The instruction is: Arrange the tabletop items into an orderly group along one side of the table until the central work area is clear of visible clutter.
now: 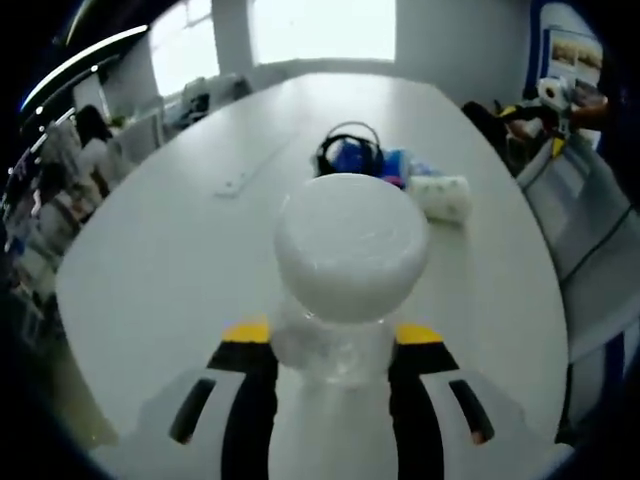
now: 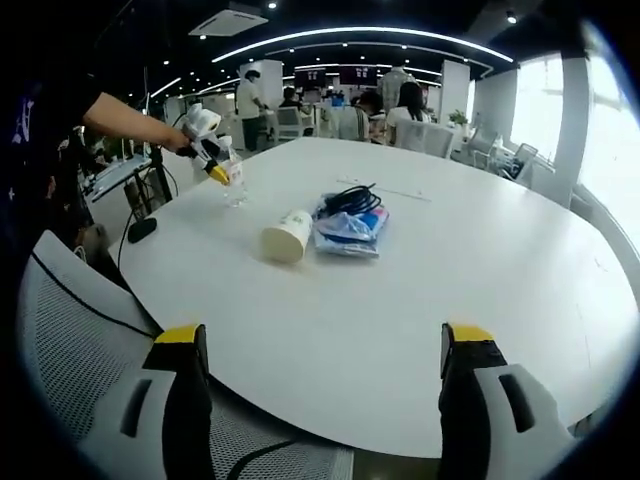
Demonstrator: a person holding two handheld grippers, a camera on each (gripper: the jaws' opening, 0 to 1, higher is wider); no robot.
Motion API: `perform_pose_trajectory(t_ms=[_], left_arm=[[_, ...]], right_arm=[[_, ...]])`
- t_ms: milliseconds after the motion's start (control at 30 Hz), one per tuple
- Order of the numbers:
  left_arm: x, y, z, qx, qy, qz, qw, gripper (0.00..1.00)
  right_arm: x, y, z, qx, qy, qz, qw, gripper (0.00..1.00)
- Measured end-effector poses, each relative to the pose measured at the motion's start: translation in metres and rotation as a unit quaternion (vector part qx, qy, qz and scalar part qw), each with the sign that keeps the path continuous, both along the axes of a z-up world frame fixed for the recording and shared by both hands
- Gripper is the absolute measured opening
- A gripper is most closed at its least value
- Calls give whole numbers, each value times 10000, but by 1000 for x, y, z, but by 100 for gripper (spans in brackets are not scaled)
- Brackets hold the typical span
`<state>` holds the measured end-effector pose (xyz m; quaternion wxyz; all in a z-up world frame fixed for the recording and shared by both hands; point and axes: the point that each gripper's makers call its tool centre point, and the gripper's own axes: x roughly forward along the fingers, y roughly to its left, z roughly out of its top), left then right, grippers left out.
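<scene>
White table (image 2: 420, 300) | left tool (image 1: 330, 345) clamps bottle (image 1: 345, 265) | cup (image 2: 286, 238) beside headphones (image 2: 352, 202)

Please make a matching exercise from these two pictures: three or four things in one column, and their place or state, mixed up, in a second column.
1. bottle
2. paper cup
3. headphones
4. right gripper

a. lying on its side on the table
b. open, holding nothing
c. on top of the blue bag
d. held between the jaws of the left gripper

Pairs: 1-d, 2-a, 3-c, 4-b
</scene>
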<state>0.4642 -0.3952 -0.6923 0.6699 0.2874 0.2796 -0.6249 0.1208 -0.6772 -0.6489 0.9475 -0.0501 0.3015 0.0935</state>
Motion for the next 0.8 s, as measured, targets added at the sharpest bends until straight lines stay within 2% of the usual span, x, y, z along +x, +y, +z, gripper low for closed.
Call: perform_pose_trajectory(t_ms=[233, 433, 500, 600, 800], left_arm=[[-1, 4, -2, 80, 105, -20, 9999, 41], [-1, 3, -1, 147, 33, -123, 9998, 43], [-2, 1, 5, 21, 86, -182, 9998, 47], [2, 3, 7, 90, -16, -167, 9998, 49], [-1, 9, 24, -56, -30, 16, 10000, 53]], right_arm=[[-2, 1, -1, -16, 37, 25, 10000, 95], [-3, 1, -3, -40, 71, 56, 10000, 95], [-3, 1, -4, -63, 76, 63, 9999, 95], [-3, 0, -3, -58, 61, 54, 10000, 95], [-2, -1, -1, -35, -5, 30, 10000, 96]])
